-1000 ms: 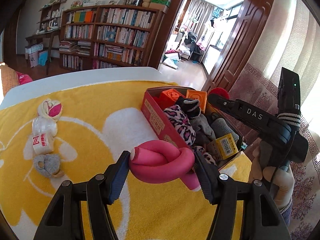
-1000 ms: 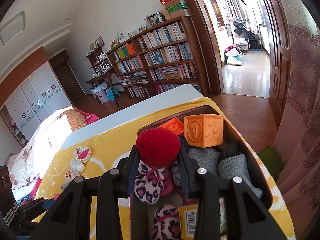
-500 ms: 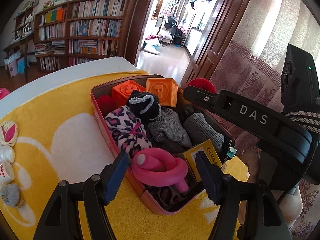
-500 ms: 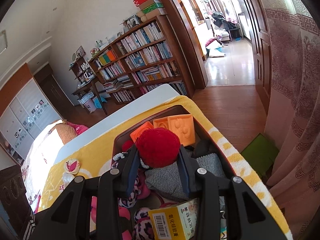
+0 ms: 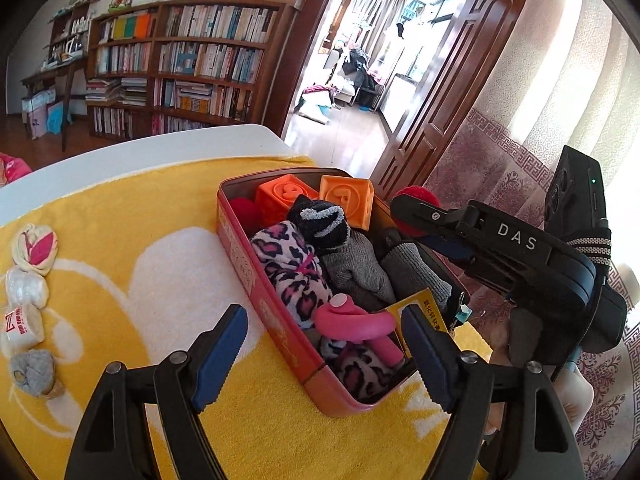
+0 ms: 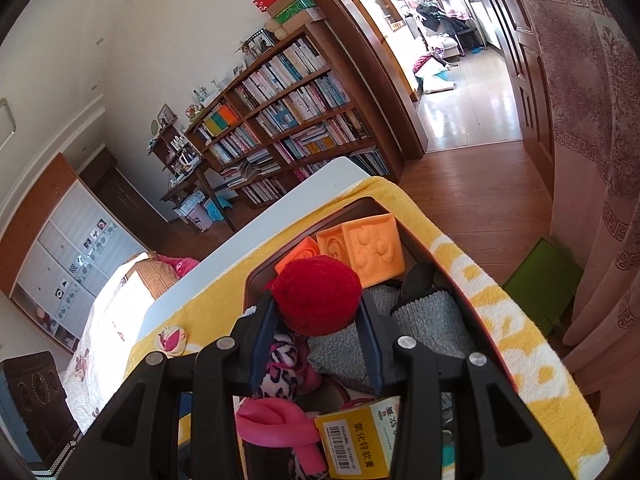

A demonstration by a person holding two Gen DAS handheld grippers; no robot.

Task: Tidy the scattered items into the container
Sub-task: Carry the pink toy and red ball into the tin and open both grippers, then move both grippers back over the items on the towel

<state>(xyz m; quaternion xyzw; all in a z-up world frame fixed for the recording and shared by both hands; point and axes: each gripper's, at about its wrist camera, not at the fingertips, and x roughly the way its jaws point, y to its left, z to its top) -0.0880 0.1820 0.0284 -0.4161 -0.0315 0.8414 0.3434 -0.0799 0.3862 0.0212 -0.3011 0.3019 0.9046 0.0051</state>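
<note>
A red tin box (image 5: 280, 332) stands on the yellow towel, filled with orange cubes (image 5: 346, 198), rolled socks and a yellow packet (image 5: 424, 312). A pink knotted foam roll (image 5: 356, 326) lies inside its near end. My left gripper (image 5: 324, 344) is open and empty just above that roll. My right gripper (image 6: 316, 340) is shut on a red woolly ball (image 6: 318, 298) and holds it over the box; the box (image 6: 256, 276) also shows below it. The right gripper also shows in the left wrist view (image 5: 404, 208) at the box's far right side.
Several rolled socks lie in a row at the towel's left edge: a pink-and-cream one (image 5: 36, 246), a white one (image 5: 26, 290), a labelled one (image 5: 22, 322) and a grey one (image 5: 34, 370). A curtain (image 5: 560, 120) hangs close on the right. The table edge (image 5: 140, 156) is beyond.
My left gripper carried the pink roll over the box, opened and let it go; the roll now lies in the box. My right gripper with the red ball shifted slightly above the box.
</note>
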